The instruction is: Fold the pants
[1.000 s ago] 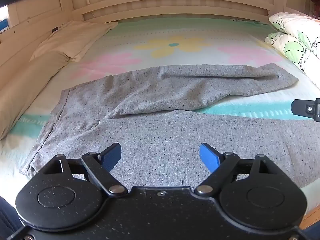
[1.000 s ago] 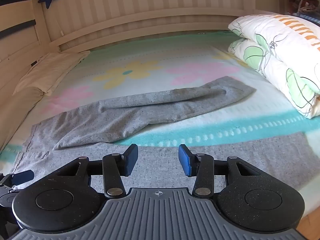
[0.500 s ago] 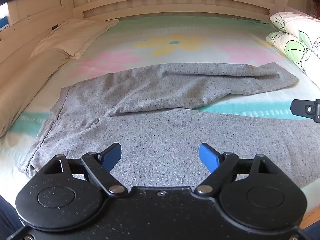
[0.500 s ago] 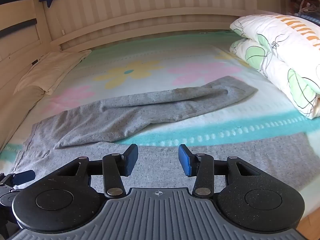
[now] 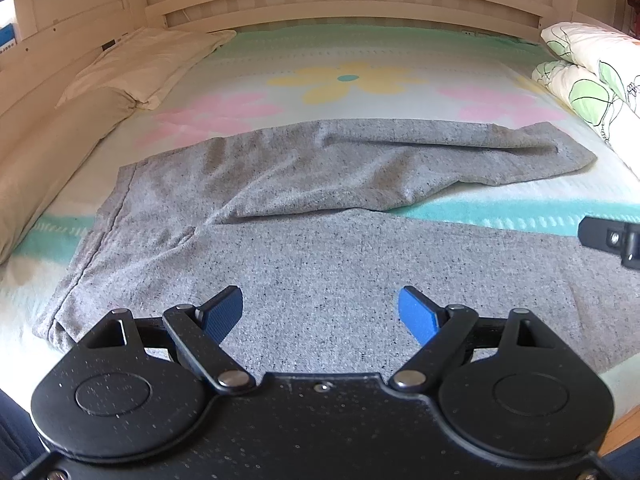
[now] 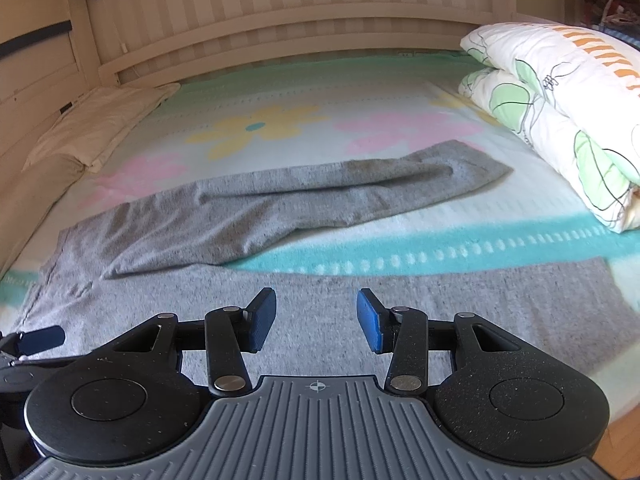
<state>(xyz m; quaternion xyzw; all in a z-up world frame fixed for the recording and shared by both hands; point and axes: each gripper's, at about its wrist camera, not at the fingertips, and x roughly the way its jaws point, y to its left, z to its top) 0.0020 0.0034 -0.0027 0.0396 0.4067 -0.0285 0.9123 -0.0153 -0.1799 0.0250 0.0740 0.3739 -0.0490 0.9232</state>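
Grey speckled pants (image 5: 320, 248) lie spread on the bed, waistband to the left, two legs running right with a gap of sheet between them. They also show in the right wrist view (image 6: 248, 216). My left gripper (image 5: 320, 314) is open and empty, low over the near leg by the crotch. My right gripper (image 6: 316, 318) is open and empty over the near leg further right. The far leg's cuff (image 6: 472, 164) is rumpled. The right gripper's edge (image 5: 608, 238) shows in the left wrist view.
The bed has a flower-print sheet (image 5: 348, 80). Cream pillows (image 5: 140, 64) lie along the left. A folded leaf-print duvet (image 6: 560, 112) sits at the right. A wooden slatted headboard (image 6: 300, 24) runs across the back. The bed's near edge lies below the grippers.
Both grippers have shifted slightly forward over the pants, the view drifting a little. Both stay open and the pants have not moved.
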